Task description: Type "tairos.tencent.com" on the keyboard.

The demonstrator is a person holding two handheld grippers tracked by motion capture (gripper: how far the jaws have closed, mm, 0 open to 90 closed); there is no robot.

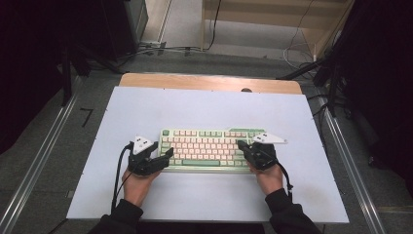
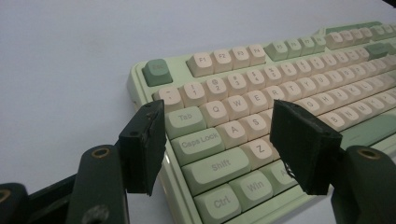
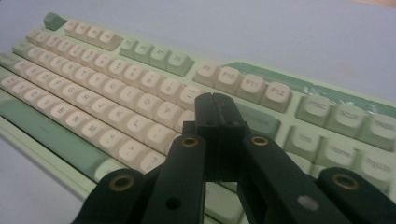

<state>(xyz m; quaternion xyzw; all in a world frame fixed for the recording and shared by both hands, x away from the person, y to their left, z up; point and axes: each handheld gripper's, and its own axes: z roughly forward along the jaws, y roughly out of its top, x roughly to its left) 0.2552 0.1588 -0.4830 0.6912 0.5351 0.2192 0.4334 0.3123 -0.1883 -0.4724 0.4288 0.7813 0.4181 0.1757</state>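
While right gripper (image 3: 215,100) closed, left gripper (image 2: 219,140) apparently straddles keyboard (image 1: 204,146).

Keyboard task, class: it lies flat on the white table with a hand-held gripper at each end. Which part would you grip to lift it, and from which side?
Grip the keyboard by its two short ends, one from the left and one from the right. It is long, low and flat, so the thin end edges probably fit between jaws, while the keyed top offers no hold.

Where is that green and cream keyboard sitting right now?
In the high view the green and cream keyboard lies mid-table on the white table top, between the left claw and the right claw.
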